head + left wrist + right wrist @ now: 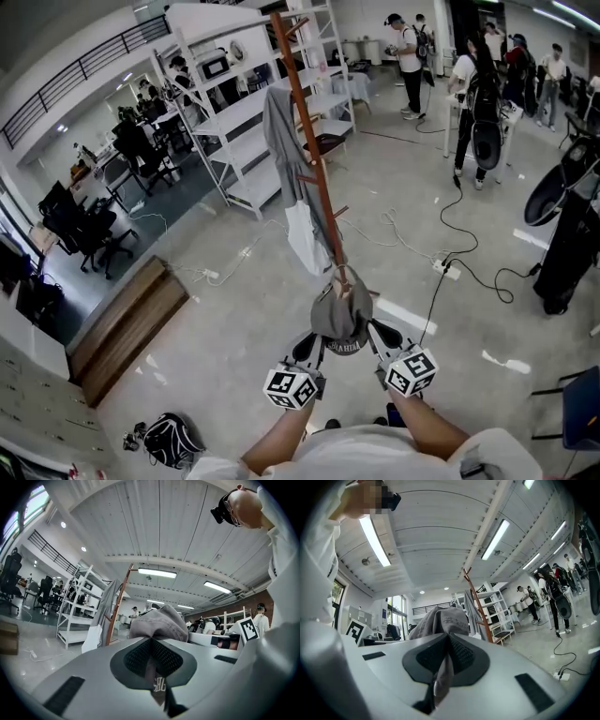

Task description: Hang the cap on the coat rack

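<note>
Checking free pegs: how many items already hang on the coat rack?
2: a gray garment up high on the coat rack, a white cloth below it. Others may hide behind. The held cap isn't counted.

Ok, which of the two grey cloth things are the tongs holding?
The grey cap, pinched by both the left tongs and the right tongs. The other grey one, a garment, hangs up on the coat rack.
</note>
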